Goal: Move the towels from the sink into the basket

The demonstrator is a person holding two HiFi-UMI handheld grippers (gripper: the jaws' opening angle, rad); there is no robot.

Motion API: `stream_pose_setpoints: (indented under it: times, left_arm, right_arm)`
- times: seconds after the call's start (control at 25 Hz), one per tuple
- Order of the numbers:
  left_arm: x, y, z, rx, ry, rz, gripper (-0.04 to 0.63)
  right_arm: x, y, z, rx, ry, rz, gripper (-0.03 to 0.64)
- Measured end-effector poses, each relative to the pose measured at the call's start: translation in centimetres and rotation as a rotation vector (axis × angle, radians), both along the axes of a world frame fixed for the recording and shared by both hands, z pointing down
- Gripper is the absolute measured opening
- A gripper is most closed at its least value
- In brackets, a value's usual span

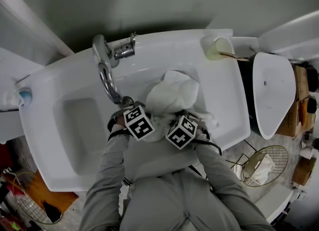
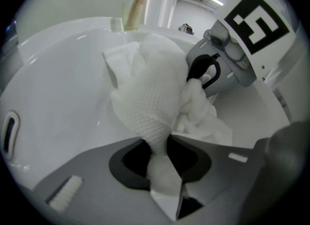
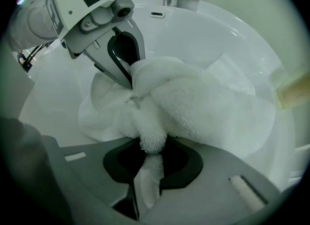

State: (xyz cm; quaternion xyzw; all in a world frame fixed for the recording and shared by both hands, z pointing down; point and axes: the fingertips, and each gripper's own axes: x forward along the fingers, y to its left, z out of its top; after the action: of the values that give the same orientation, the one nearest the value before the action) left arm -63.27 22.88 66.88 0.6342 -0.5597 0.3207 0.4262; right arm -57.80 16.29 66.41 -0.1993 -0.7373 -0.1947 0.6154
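A heap of white towels (image 1: 172, 95) lies in the white sink (image 1: 65, 125), right of the faucet. My left gripper (image 1: 145, 118) and right gripper (image 1: 185, 125) stand side by side at the heap's near edge. In the left gripper view, my left gripper (image 2: 160, 158) is shut on a fold of a waffle-weave towel (image 2: 145, 98). In the right gripper view, my right gripper (image 3: 151, 158) is shut on a tuft of a fluffy terry towel (image 3: 193, 103). A wire basket (image 1: 281, 151) stands on the floor at the lower right with a white cloth (image 1: 263, 168) inside.
The chrome faucet (image 1: 107, 70) arches over the basin just left of my left gripper. A yellowish bar (image 1: 219, 48) rests on the sink's back right corner. A white tub-like fixture (image 1: 271, 93) stands right of the sink. Another wire basket (image 1: 30, 202) sits at the lower left.
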Motion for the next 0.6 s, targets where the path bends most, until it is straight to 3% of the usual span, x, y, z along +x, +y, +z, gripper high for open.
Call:
stream_pose_setpoints:
  times: [0.36,0.6]
  left_arm:
    - [-3.2,-0.2,-6.5,0.104,-0.183,-0.063,0.153]
    - [-3.1,-1.1,-11.5,0.159,-0.303,-0.054,0.153]
  right_arm:
    - [-2.1,-1.3,-6.9,0.002,-0.254,0.091,0.067]
    - [-2.1,-2.6,-11.8,0.027,-0.418,0.125,0.067]
